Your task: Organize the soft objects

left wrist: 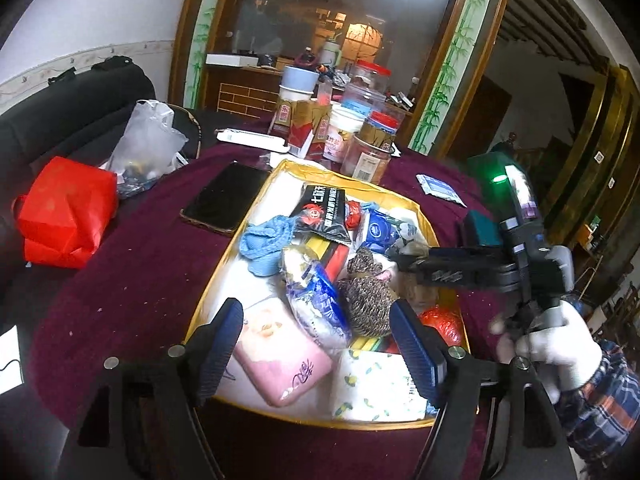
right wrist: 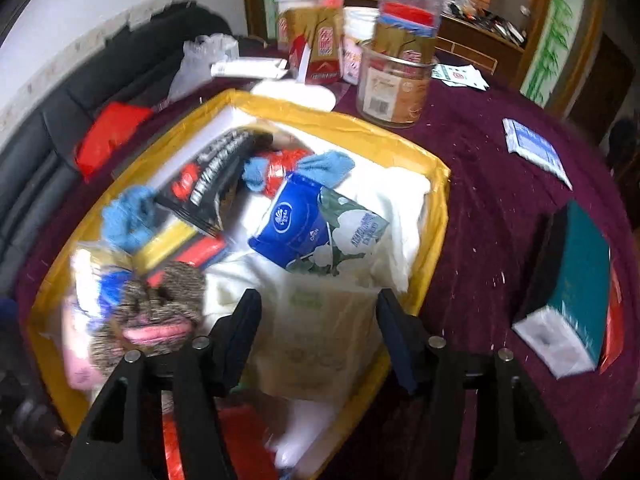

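**Both grippers open over the yellow-rimmed tray of soft goods**

Left wrist view first: I see my left gripper (left wrist: 316,340) hanging above the near end of the shallow yellow-rimmed tray (left wrist: 216,276) that sits on the dark maroon tablecloth (left wrist: 132,264). Its two blue-padded fingers stand wide apart and nothing is pressed between them. Below the gap lie a pink soft pack (left wrist: 280,364), a blue and white plastic-wrapped pack (left wrist: 316,296) and a speckled brown knitted piece (left wrist: 366,300). Near the right finger lies a white tissue pack printed with small lemons (left wrist: 376,388). Farther in are a light blue knitted cloth (left wrist: 260,244) and a black snack bag with white lettering (left wrist: 326,216). A black phone (left wrist: 224,196) lies flat just left of the tray, and a red bag (left wrist: 64,216) sits well to the left. My gloved right hand (left wrist: 548,344) holds the right gripper (left wrist: 404,262), which reaches in over the tray from the right side.

From the right wrist, the picture is blurred. The right gripper (right wrist: 318,336) also has its fingers spread, with a pale beige printed packet (right wrist: 320,344) under the gap; I cannot tell whether the pads touch it. A blue and white tissue pack (right wrist: 296,224) lies beyond it inside the tray (right wrist: 438,216). A teal box (right wrist: 576,276) lies on the cloth to the right, apart from the tray.
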